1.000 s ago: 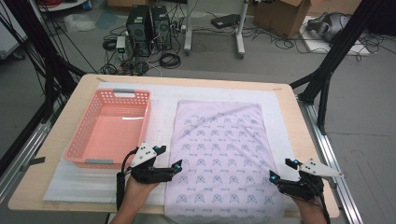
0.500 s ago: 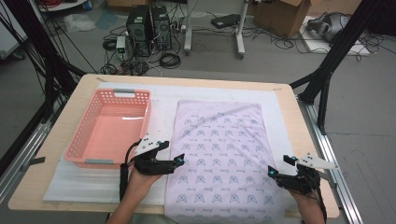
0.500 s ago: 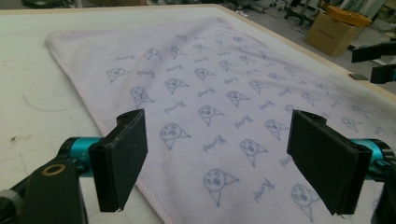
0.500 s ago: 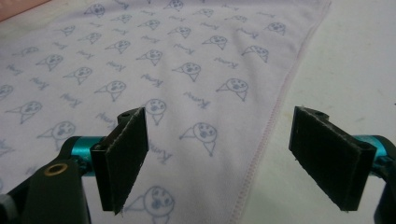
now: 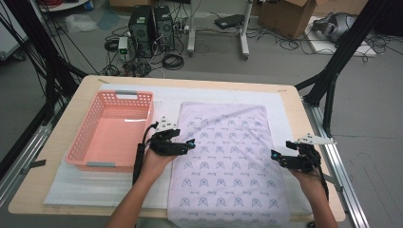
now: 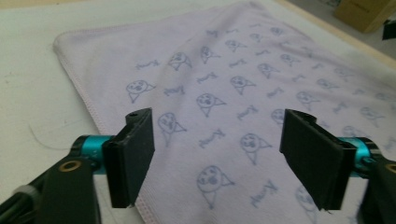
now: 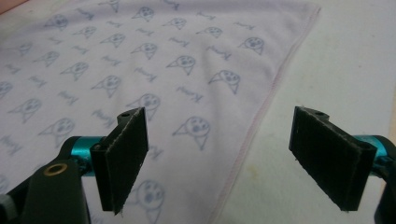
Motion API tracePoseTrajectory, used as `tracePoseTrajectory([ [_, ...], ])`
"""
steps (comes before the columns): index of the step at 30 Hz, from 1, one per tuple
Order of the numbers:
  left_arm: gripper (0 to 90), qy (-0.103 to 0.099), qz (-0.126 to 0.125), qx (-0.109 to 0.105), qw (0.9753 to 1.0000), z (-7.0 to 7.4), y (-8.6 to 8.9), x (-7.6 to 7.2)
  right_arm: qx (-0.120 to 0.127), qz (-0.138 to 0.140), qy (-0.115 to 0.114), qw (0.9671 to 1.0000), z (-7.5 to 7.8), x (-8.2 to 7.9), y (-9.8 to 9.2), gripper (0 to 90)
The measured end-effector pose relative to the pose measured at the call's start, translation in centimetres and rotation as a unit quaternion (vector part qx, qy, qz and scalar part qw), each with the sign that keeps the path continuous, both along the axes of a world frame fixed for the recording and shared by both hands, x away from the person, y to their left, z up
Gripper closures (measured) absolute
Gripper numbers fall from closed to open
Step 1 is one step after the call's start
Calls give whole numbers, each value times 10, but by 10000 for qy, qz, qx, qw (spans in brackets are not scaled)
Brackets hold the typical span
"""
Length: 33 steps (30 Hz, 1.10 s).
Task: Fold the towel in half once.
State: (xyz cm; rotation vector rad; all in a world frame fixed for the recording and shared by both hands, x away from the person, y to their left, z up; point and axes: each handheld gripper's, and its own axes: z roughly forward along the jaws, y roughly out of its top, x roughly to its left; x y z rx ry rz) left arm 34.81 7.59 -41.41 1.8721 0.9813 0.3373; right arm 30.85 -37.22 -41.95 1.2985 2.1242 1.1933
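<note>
The near end of the lilac towel (image 5: 227, 159) runs off the bottom of the high view, so its front hem cannot be seen there; the person's forearms are cut by the same edge. In the left gripper view the towel's far right side blurs out toward the table edge, and the printed figures there are too soft to read; in the right gripper view the cloth's left part runs out of frame.

The pink basket (image 5: 111, 130) sits on the white mat (image 5: 100, 187) just left of the towel — its floor is bare pink plastic, with only a streak of glare across it; the far wall carries a grey handle strip, and the near wall another.

The towel lies flat and spread on the mat, long side running away from the person, a faint crease crossing its far half. The left gripper (image 5: 183, 145) hovers over the towel's left hem, about midway along it; in its own view (image 6: 217, 158) the jaws stand wide apart with nothing between them, the stitched hem passing under the left jaw. The right gripper (image 5: 280, 159) hovers at the towel's right hem — its jaws (image 7: 233, 163) likewise spread wide and empty, one over the patterned cloth, the other over bare mat, the hem running between them.
</note>
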Motion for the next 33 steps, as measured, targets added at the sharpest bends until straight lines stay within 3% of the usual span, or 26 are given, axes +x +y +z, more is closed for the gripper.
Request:
tracePoseTrajectory([
  [2,311,115,117,141,9998,-2,-2,10,-29,-57,82,9999,-1,11,0,187],
  [7,324,273,451,230,9983,-9,-5,30,-38,-198,310,9993,-4,33,1,188],
  [11,317,392,744,93,9964,-12,-3,44,66,-198,517,9984,-8,48,1,193],
  [17,304,541,1036,433,9922,-23,-3,59,29,-271,664,9974,-13,62,7,197],
  [21,330,601,1202,632,9889,-32,-2,65,-134,-396,729,9965,-17,70,12,285],
  [24,383,425,1180,788,9890,-34,-4,66,-212,-595,704,9955,-17,75,14,343],
  [27,437,231,1065,1077,9882,-34,-6,64,-285,-746,787,9937,-20,81,17,378],
  [29,503,200,943,1059,9897,-34,-6,64,-400,-766,804,9930,-23,84,22,396],
  [31,578,189,915,1036,9902,-34,-8,64,-665,-776,737,9920,-23,86,28,431],
  [33,712,246,927,950,9908,-33,-8,64,-798,-686,689,9921,-22,86,32,544],
])
